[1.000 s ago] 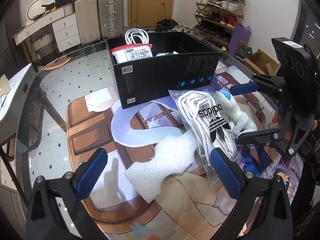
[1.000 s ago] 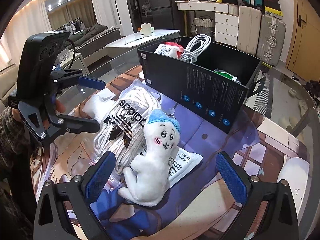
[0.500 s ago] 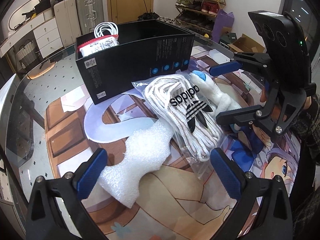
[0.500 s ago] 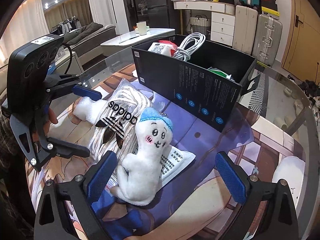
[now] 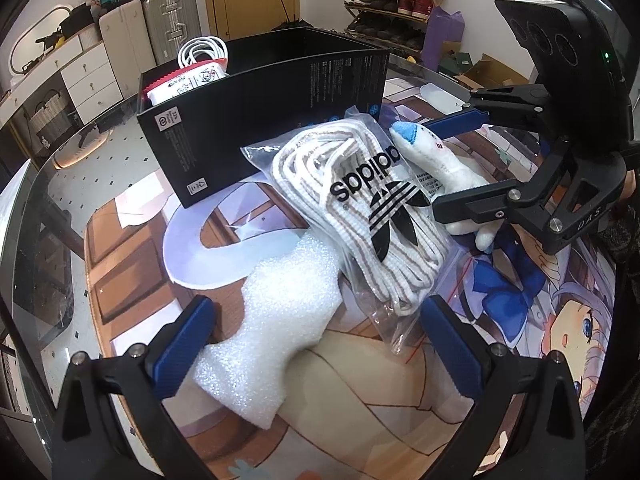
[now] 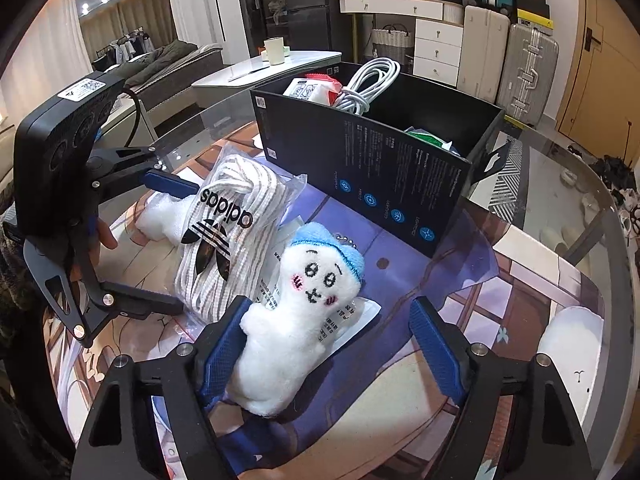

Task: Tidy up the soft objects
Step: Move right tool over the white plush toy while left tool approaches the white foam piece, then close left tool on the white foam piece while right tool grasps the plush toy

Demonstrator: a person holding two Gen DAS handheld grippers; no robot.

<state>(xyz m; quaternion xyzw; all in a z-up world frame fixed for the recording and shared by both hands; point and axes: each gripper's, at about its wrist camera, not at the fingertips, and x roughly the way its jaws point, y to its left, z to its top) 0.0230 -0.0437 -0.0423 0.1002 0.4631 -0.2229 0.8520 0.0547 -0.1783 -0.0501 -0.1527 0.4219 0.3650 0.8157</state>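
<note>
My right gripper (image 6: 332,350) had just been closing around the white plush toy (image 6: 296,320): its left pad touched the toy's side, the right pad was clear of it with a visible gap, so nothing was clamped. The toy, with a blue cap and a stitched face, lay on a printed paper sheet (image 6: 352,320) on the illustrated table mat (image 6: 400,400), just beside the clear bag of white laces (image 6: 228,240) with the black logo. My left gripper (image 5: 320,344) was spread wide over the white foam piece (image 5: 280,320), one end of the foam reaching the left pad, not gripped; the bottom corner of the lace bag (image 5: 360,216) sat near its right pad. The foam lay partly under the bag. The black box (image 6: 376,152) stood behind these items and held a coiled white cable (image 6: 368,84), a red-and-white packet (image 6: 312,90) and something green I couldn't identify.
</note>
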